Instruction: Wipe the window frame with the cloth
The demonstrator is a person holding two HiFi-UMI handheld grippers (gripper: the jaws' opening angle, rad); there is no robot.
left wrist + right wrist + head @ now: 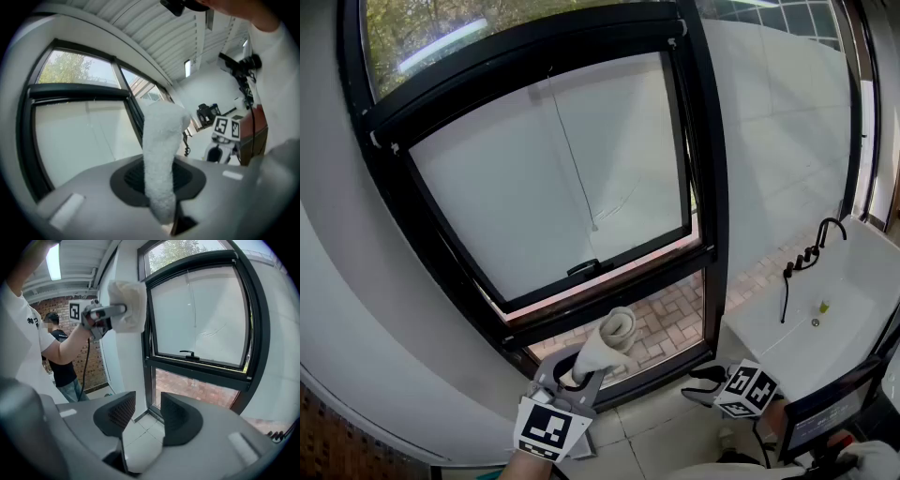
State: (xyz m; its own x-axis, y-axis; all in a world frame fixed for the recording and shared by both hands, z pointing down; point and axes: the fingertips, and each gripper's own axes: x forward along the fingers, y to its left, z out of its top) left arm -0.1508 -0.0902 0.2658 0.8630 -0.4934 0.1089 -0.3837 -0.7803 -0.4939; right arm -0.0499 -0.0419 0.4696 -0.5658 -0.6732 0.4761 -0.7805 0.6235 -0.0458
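Fingers (190, 179) of left gripper (574, 375) clamp the cloth (614, 336) near the window frame (705, 169); right gripper (143, 408) gapes empty; wiping looks unstarted.

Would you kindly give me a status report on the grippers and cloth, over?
Left gripper shut on cloth, raised by window frame; contact unclear. Right gripper open, empty. Nothing in the way.
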